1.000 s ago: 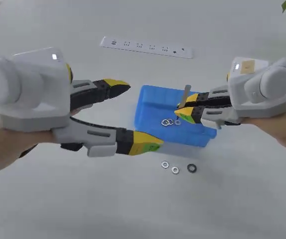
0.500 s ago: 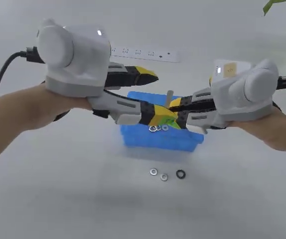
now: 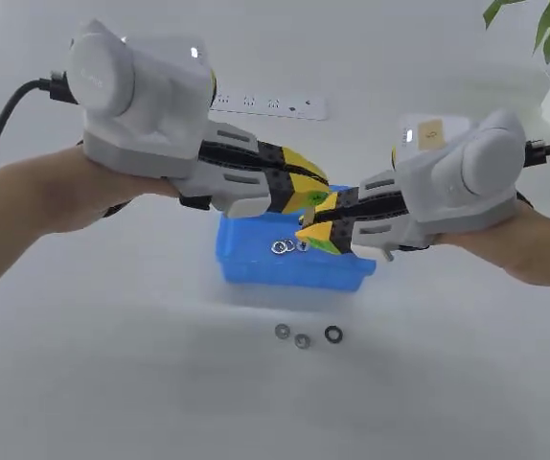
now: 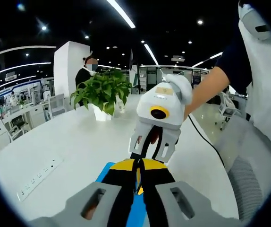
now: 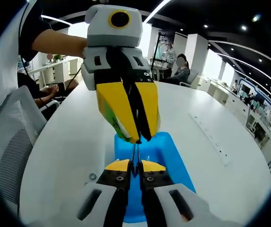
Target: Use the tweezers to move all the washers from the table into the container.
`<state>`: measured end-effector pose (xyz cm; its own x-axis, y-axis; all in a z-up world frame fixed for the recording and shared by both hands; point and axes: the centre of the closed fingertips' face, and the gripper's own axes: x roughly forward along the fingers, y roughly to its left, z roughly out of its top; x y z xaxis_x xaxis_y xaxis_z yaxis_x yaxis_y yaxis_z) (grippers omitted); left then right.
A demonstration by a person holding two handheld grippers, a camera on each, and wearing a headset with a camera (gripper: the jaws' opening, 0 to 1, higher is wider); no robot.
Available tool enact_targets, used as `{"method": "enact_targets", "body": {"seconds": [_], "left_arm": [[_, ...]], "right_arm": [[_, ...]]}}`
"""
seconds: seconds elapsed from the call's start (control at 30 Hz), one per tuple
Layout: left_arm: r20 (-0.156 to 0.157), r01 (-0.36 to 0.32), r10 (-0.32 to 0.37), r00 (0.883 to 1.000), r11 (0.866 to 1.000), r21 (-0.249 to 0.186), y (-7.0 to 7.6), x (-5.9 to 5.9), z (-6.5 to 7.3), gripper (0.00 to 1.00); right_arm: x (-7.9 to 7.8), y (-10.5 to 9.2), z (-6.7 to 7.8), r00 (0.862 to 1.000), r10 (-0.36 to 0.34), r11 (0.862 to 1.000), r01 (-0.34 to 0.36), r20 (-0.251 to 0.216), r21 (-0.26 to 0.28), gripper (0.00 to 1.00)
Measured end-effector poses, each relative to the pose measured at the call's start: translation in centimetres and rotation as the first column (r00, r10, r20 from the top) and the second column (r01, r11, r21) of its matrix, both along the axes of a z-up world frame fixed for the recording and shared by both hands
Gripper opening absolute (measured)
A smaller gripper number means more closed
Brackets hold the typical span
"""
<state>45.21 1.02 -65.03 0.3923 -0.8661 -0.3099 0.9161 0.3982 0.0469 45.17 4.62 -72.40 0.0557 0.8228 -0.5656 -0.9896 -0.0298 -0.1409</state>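
A blue container holds a few silver washers. On the table in front of it lie two silver washers and a black one. My right gripper hovers over the container, shut on thin metal tweezers seen edge-on. My left gripper points at it from the left, its jaws closed together at the tweezers' far tip. In the right gripper view the left gripper meets my own tips above the container. One washer lies beside it.
A white power strip lies at the back of the white table. A potted plant stands at the far right. A black cable trails from the left gripper. A mesh chair sits by the table edge.
My left gripper has swung in from the left over the container and closed its jaws, which stood wide apart a second ago. The two grippers now meet tip to tip.
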Motion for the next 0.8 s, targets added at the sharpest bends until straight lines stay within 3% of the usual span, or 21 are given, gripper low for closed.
{"method": "enact_targets", "body": {"seconds": [0.03,0.1,0.17,0.3,0.53,0.6,0.73,0.8], "left_arm": [[0.064,-0.015,0.012,0.998,0.999,0.035,0.4,0.5,0.1,0.07],[0.037,0.005,-0.006,0.999,1.0,0.019,0.1,0.1,0.2,0.06],[0.067,0.023,-0.026,0.997,0.999,0.043,0.0,-0.1,0.1,0.05],[0.054,0.03,-0.033,0.998,0.999,0.042,0.2,-0.2,0.1,0.04],[0.063,0.012,-0.015,0.998,0.999,0.041,0.7,0.3,0.5,0.04],[0.072,0.012,-0.015,0.997,0.999,0.049,0.8,0.4,0.6,0.04],[0.078,0.015,-0.019,0.997,0.998,0.057,1.0,0.4,0.8,0.04],[0.085,0.018,-0.023,0.996,0.998,0.062,1.0,0.3,1.0,0.04]], "right_arm": [[0.1,0.0,0.0,1.0,-0.002,1.0,0.002,0.007,-0.001,0.08],[0.3,0.0,0.2,1.0,-0.012,1.0,0.012,0.007,0.004,0.08],[0.4,-0.1,0.2,1.0,-0.007,1.0,0.007,0.022,-0.007,0.09],[0.0,-0.1,0.2,1.0,0.002,1.0,-0.002,0.027,-0.011,0.1],[0.4,0.1,0.5,0.998,-0.031,0.999,0.031,0.055,-0.01,0.16],[0.5,-0.1,0.6,0.998,-0.043,0.999,0.043,0.045,-0.006,0.23],[0.4,-0.7,0.6,0.998,-0.052,0.998,0.053,0.045,-0.018,0.27],[0.3,-1.1,0.7,0.997,-0.073,0.997,0.073,0.023,-0.014,0.3]]}}
